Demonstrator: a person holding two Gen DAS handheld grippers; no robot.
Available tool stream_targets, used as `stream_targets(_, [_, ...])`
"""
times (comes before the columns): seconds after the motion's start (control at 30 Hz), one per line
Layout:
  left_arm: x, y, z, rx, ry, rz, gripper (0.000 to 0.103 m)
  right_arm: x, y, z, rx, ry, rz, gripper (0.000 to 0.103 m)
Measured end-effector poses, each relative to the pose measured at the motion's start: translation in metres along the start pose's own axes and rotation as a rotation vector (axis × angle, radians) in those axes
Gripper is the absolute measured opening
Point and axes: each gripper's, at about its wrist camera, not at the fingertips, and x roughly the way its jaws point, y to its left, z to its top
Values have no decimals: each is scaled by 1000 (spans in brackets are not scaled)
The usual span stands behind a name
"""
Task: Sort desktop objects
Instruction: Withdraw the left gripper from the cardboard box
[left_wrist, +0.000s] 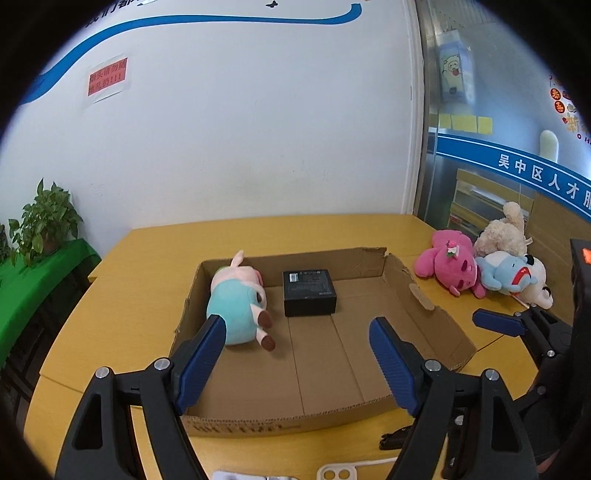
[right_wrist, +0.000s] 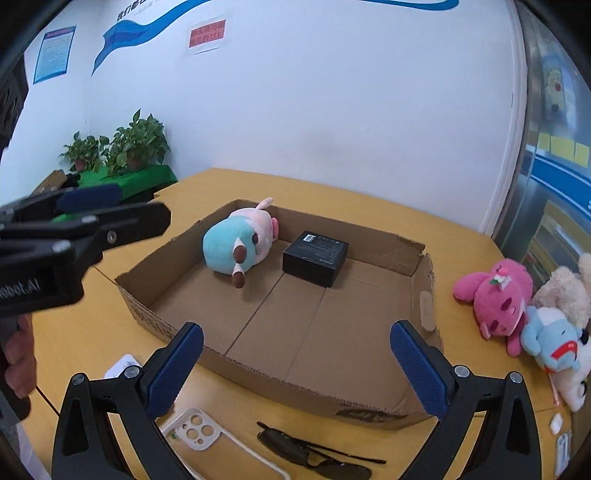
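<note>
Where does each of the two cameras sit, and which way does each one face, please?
Left wrist: on the left gripper, facing the cardboard box head-on; its open fingers show, the right gripper at its right.
Right wrist: on the right gripper, facing the box from its right corner; the left gripper and hand show at left.
Shared: box, pig plush, black box, pink plush.

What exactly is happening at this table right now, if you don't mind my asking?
A person is sorting desk items into a cardboard box. A pig plush and a black box already lie inside. Both hand-held grippers, left and right, are open and empty, hovering at the box's near edge. A pile of plush toys waits to the right, and a phone case and sunglasses lie in front.
</note>
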Motion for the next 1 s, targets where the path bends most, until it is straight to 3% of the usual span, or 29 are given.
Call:
stream_targets(0.37, [7, 2, -31, -13, 74, 3, 80, -2, -3, -24, 72, 5, 15, 103])
stream_targets(1.0, [12, 2, -50, -39, 111, -22, 80, -4, 1, -41, 76, 20, 18, 103])
